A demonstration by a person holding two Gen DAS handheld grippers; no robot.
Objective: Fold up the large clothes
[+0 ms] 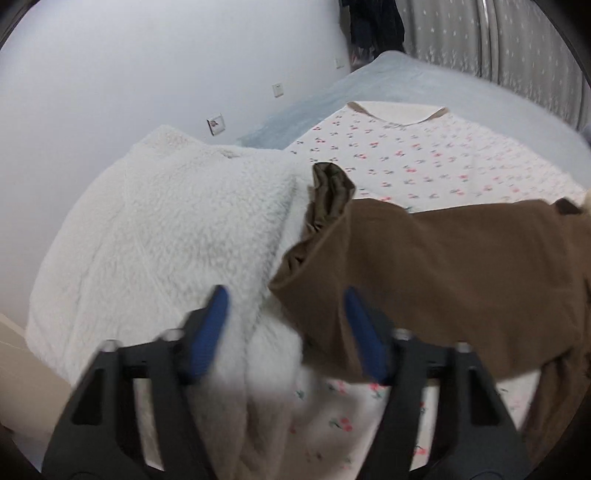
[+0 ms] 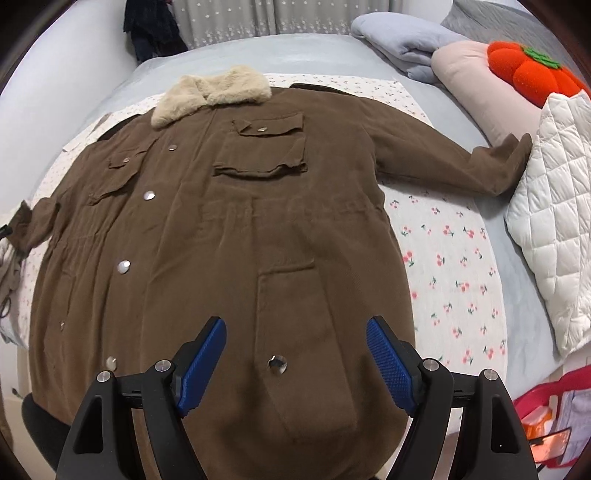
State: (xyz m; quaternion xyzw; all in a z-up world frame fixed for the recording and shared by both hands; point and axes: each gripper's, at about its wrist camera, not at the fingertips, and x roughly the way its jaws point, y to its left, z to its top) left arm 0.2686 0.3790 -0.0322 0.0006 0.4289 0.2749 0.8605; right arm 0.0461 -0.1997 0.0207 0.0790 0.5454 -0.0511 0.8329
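Bed [image 2: 314,51], grey cover, white wall upper left, starred curtain [image 2: 240,18] behind: brown coat [image 2: 229,229] flat on cherry-print sheet [image 2: 454,258] at centre; left gripper [image 1: 286,328] and right gripper [image 2: 295,354] both wide, empty.

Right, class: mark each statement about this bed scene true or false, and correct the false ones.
1. The brown coat lies spread flat, front side up. True.
2. Its collar is black leather. False: it is pale, fluffy fur.
3. The right gripper is clamped on the coat's hem. False: it is open above the coat, holding nothing.
4. A white quilted garment lies past the coat's sleeve cuff. True.
5. The sheet under the coat is plain blue. False: it is pale with small cherry prints.
6. A fluffy white garment lies beside the other sleeve. True.
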